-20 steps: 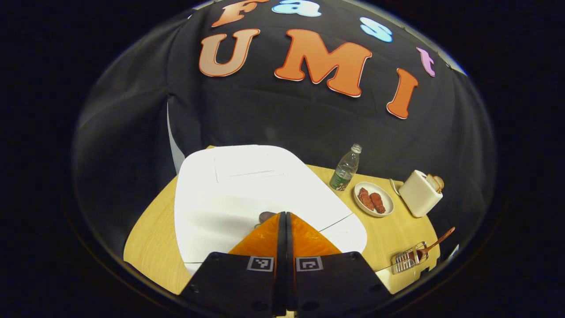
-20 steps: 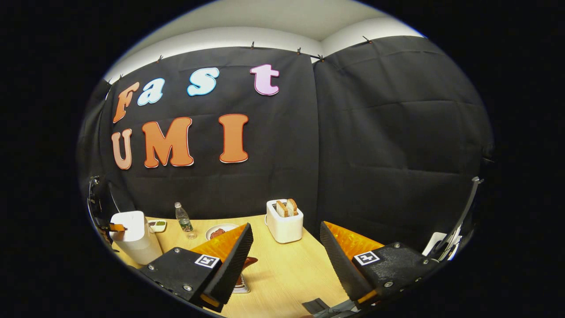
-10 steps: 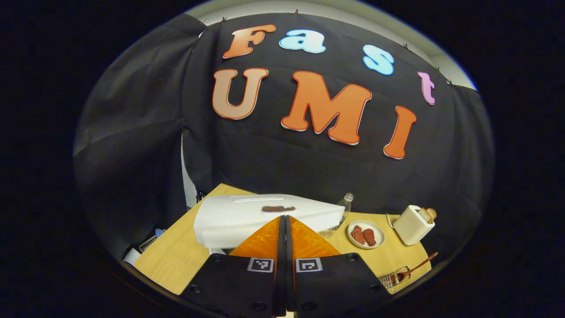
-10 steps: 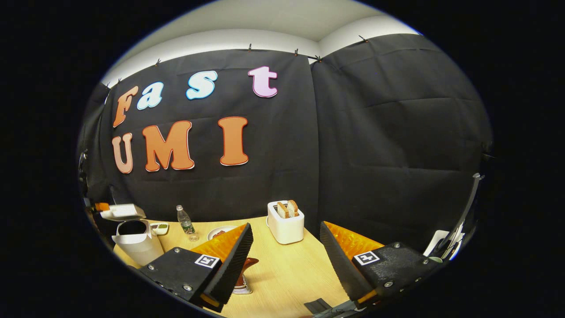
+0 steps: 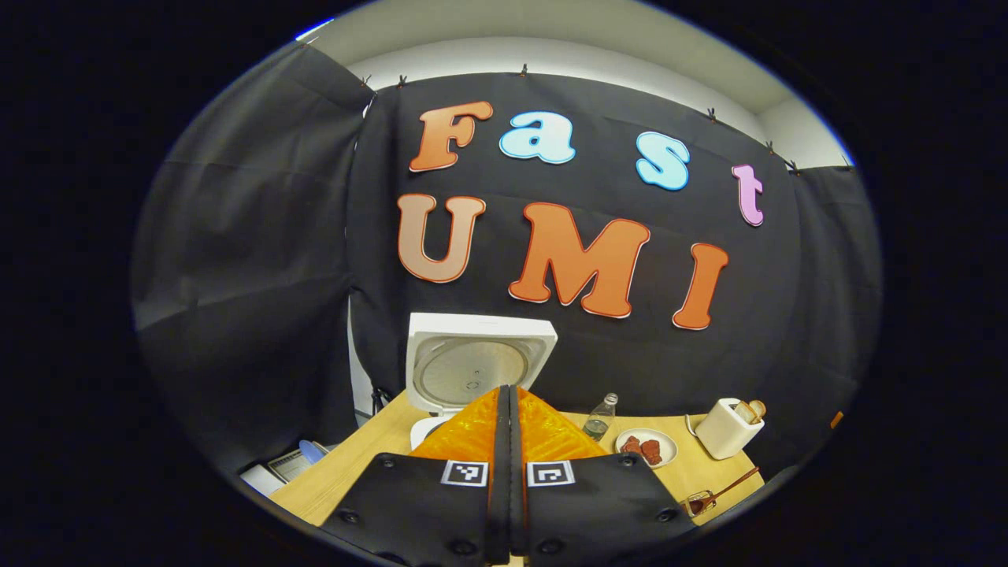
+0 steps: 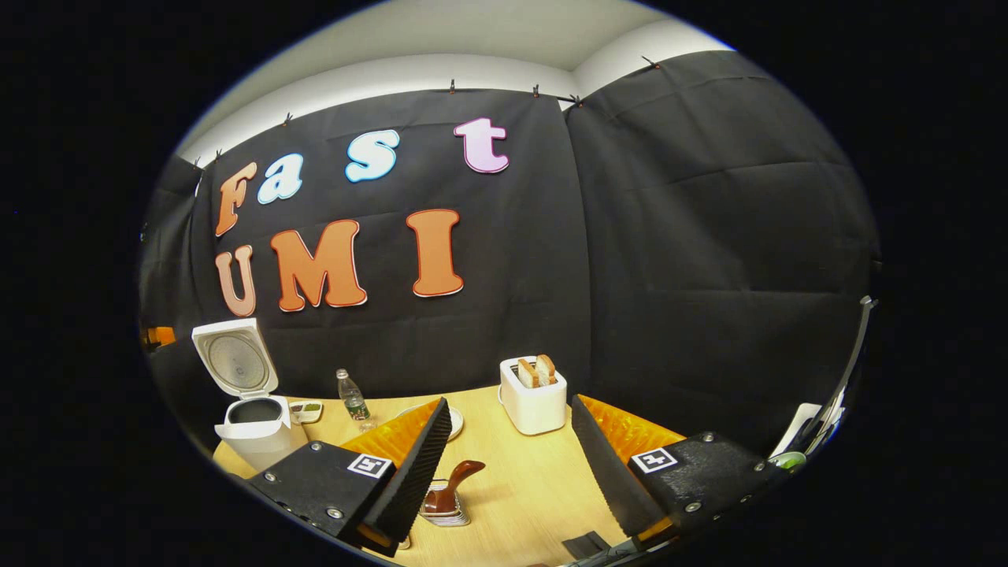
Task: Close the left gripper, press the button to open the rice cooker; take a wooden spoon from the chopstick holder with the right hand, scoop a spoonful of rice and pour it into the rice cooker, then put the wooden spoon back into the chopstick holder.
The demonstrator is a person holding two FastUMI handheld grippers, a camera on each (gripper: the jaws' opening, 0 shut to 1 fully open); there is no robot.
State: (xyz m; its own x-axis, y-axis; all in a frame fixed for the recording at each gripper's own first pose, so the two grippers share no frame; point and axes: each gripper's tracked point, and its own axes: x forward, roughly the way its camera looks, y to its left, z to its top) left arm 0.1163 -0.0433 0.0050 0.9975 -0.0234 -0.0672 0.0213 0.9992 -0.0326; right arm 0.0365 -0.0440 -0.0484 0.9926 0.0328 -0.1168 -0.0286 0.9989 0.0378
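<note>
On the far left corner of the tabletop (image 6: 512, 472) stands the rice cooker (image 6: 253, 437), its lid (image 6: 234, 358) swung fully up so the round inner plate faces the room and the dark pot opening shows below it. From the left gripper view the raised lid (image 5: 479, 364) rises just beyond the left hand-held gripper (image 5: 508, 394), whose two fingers are pressed together with nothing between them. The right hand-held gripper (image 6: 512, 413) hovers over the near side of the tabletop with its fingers spread wide apart, holding nothing. Just below and between them, nearer its left finger, the wire chopstick holder (image 6: 445, 510) sits on the wood with the wooden spoon (image 6: 453, 482) standing in it, handle curving up to the right. In the left gripper view the same spoon (image 5: 728, 486) leans out of the holder (image 5: 698, 502) at the tabletop's right edge. Farther back stand a water bottle (image 6: 352, 398), a white toaster (image 6: 534, 400) with two slices of bread, and a small plate (image 5: 647, 446) of reddish food.
</note>
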